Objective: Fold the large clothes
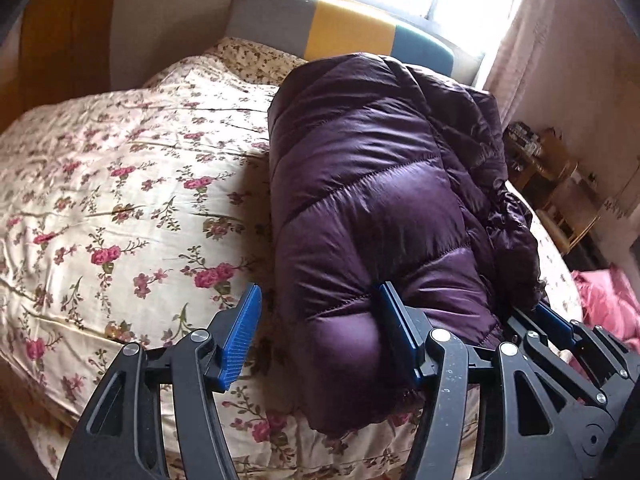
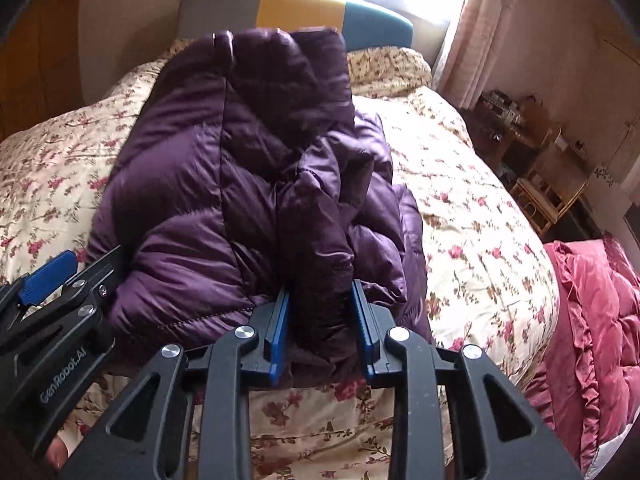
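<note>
Purple puffer jacket [image 1: 380, 184] lies on the floral duvet [image 1: 120, 200], already gathered into a long bundle that runs from the near edge of the bed toward the striped headboard [image 1: 344, 28].

Left gripper [image 1: 320, 336] — jaws spread. Its right pad presses into the puffy near end of the bundle; its left pad stands clear over the duvet, so nothing is clamped.

Right gripper [image 2: 322, 328] — jaws drawn in on a thick fold of dark fabric at the jacket's near right edge; pads appear to pinch it.

Judgement: the step in hand is a fold of the near end. To do it well, the left should bite a full handful of the slippery shell, level with the right's hold, and both should carry the edge together — down fill springs back, so press flat after.
</note>
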A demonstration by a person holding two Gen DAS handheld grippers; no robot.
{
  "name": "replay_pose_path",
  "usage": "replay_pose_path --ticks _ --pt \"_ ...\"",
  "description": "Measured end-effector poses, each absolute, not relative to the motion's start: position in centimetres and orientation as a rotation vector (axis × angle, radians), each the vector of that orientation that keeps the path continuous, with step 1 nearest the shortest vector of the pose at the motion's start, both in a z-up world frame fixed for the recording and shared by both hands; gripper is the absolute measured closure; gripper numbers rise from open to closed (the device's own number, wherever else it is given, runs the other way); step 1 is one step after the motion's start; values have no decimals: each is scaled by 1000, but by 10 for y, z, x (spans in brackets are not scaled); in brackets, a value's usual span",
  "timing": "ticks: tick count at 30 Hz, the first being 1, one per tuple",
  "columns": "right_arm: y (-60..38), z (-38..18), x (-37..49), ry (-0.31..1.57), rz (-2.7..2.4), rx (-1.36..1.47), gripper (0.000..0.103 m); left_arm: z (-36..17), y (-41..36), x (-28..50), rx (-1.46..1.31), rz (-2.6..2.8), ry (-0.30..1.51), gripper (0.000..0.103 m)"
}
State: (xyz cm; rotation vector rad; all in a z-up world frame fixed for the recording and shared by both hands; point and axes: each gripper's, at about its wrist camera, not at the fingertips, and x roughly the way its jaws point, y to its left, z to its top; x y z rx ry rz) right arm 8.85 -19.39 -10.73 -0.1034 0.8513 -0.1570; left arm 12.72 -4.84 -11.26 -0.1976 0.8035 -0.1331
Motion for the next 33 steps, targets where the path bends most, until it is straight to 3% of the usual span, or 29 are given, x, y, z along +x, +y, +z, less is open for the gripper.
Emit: replay_pose_path --ticks 11,20,33 --pt "-208 -142 91 881 -149 -96 77 -131 -73 130 -155 -142 833 43" --pt "-222 -168 81 785 -97 -85 77 -152 -95 127 -93 -103 776 42" --pt "-236 -142 77 787 -75 -32 73 -132 -80 121 -144 -117 728 42"
